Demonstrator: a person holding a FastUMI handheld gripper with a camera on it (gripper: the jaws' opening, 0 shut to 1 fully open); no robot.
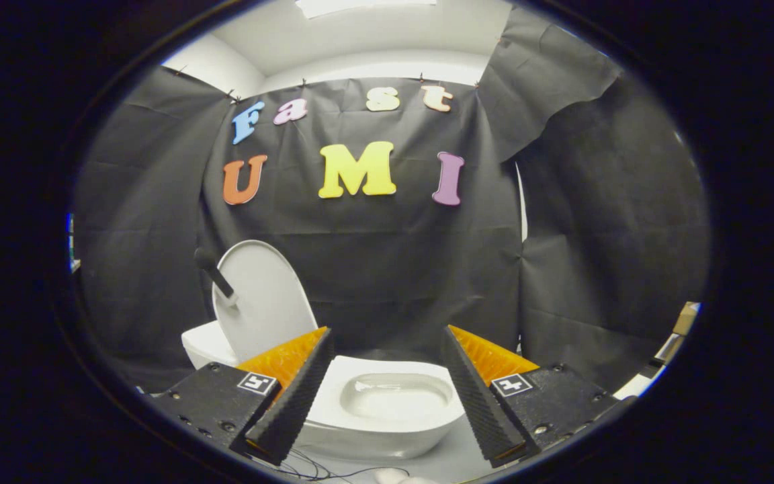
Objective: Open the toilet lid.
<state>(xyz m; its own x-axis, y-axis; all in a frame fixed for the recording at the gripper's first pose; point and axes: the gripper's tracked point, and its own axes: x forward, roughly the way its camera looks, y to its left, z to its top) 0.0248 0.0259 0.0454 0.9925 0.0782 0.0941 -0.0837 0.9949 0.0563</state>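
A white toilet [387,420] stands on the floor just beyond my fingers, its bowl [394,396] showing water between them. Its white lid [263,299] is raised upright at the back left, leaning toward the black cloth wall, with a dark handle [214,272] sticking out from its face. My gripper [387,346] hovers in front of the bowl, open, with nothing between the fingers. The left finger [293,396] overlaps the lid's lower edge in the picture; whether it touches is unclear.
Black cloth [394,269] hangs close behind the toilet and on both sides. Thin dark cables [323,470] lie on the pale floor in front of the toilet. Boxes and a pale edge [676,336] show at the far right.
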